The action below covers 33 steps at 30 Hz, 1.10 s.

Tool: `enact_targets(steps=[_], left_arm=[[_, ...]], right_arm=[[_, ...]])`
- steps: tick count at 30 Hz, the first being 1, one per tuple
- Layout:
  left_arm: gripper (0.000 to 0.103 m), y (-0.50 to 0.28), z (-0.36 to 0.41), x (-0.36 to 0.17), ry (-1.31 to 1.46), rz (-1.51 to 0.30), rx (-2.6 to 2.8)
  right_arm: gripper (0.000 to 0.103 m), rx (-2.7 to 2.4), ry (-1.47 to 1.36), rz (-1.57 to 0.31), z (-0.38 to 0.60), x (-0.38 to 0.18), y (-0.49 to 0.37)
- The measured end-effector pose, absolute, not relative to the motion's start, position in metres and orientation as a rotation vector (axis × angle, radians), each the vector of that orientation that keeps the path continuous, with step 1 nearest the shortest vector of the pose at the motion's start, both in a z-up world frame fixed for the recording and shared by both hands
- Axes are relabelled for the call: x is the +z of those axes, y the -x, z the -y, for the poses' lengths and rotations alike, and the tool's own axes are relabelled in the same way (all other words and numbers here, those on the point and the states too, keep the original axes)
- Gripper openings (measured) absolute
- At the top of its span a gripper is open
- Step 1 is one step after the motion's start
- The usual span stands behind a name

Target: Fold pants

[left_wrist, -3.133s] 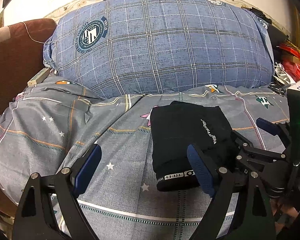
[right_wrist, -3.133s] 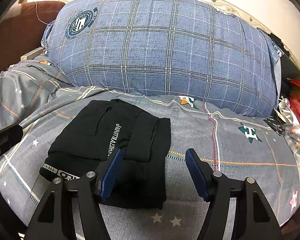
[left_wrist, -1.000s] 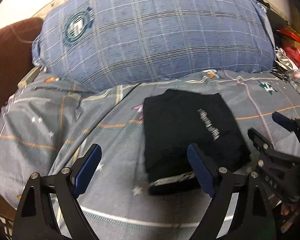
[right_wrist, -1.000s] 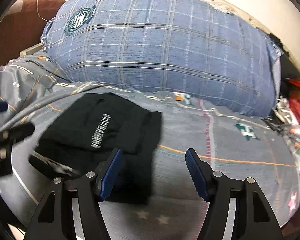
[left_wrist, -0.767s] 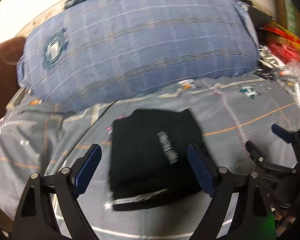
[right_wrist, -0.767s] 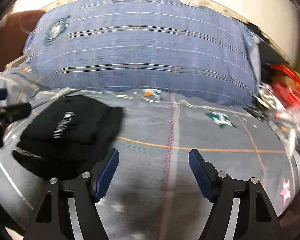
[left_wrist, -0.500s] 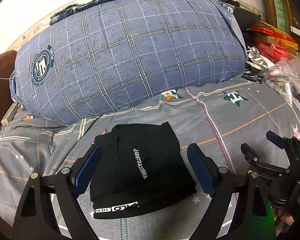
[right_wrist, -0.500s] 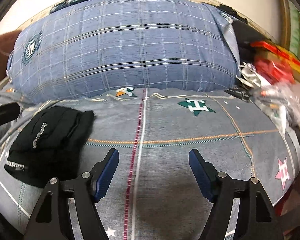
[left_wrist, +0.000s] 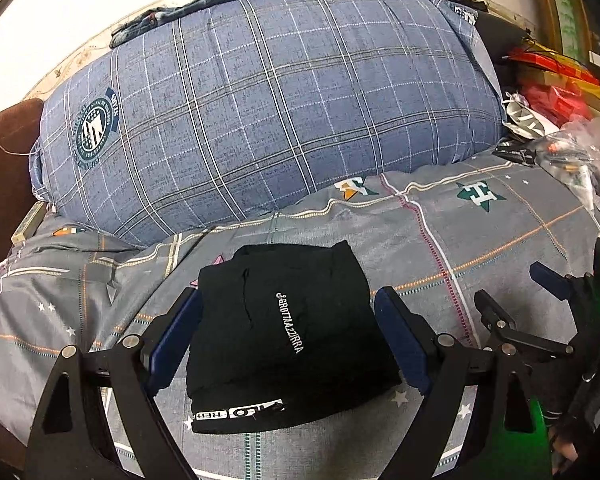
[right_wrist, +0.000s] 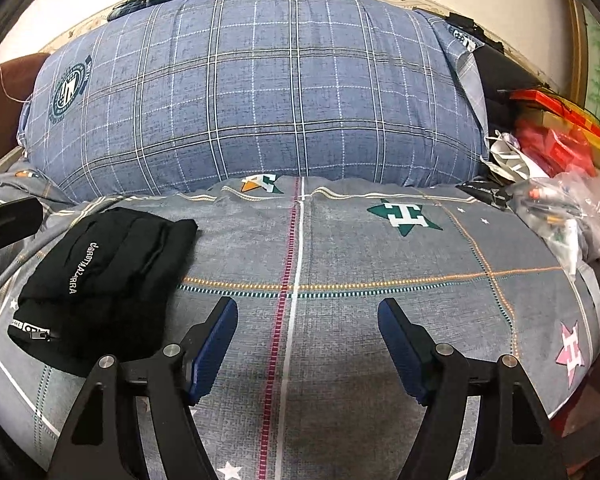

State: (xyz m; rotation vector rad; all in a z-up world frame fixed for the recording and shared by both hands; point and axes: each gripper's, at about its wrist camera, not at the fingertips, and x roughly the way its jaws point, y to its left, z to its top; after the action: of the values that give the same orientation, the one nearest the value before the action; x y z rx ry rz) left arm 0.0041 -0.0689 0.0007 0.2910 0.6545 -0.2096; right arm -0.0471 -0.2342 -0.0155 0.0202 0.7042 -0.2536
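Folded black pants (left_wrist: 288, 332): lying on grey bedsheet (right_wrist: 340, 248), before plaid pillow (left_wrist: 268, 112). Left gripper (left_wrist: 288, 340): wide, empty, straddling pants. Right gripper (right_wrist: 306, 340): wide, empty.

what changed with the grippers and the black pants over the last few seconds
The right gripper swung right, off the folded black pants, and now sits over bare bedsheet. The left gripper came to straddle the pants. Nothing was grasped; both jaws stayed open, and the pants stayed folded.

home bedroom | bed w/ grey star-print sheet (right_wrist: 340, 240) | big blue plaid pillow (right_wrist: 252, 92) | bedside clutter (right_wrist: 560, 152)
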Motion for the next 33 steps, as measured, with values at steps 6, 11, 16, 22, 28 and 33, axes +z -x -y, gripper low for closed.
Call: enact_targets(steps=[6, 11, 16, 22, 28, 33], left_arm=[[0.089, -0.015, 0.061, -0.009, -0.272, -0.690, -0.157], [0.089, -0.019, 0.059, -0.017, -0.299, -0.697, -0.138], [0.089, -0.024, 0.055, -0.022, -0.260, -0.715, -0.135], [0.089, -0.023, 0.042, -0.030, -0.251, -0.718, -0.123], [0.088, -0.030, -0.003, -0.028, -0.193, -0.712, -0.033], [0.089, -0.025, -0.043, -0.029, -0.150, -0.691, 0.044]], right_arm=[[0.075, -0.232, -0.050, -0.759, 0.235, -0.030, 0.033], [0.075, -0.224, -0.068, -0.772, 0.233, -0.034, 0.026], [0.075, -0.206, -0.053, -0.773, 0.225, -0.034, 0.022], [0.075, -0.178, -0.078, -0.789, 0.215, -0.038, 0.011], [0.075, -0.140, -0.055, -0.791, 0.189, -0.039, -0.002], [0.075, -0.097, -0.001, -0.792, 0.158, -0.040, -0.012]])
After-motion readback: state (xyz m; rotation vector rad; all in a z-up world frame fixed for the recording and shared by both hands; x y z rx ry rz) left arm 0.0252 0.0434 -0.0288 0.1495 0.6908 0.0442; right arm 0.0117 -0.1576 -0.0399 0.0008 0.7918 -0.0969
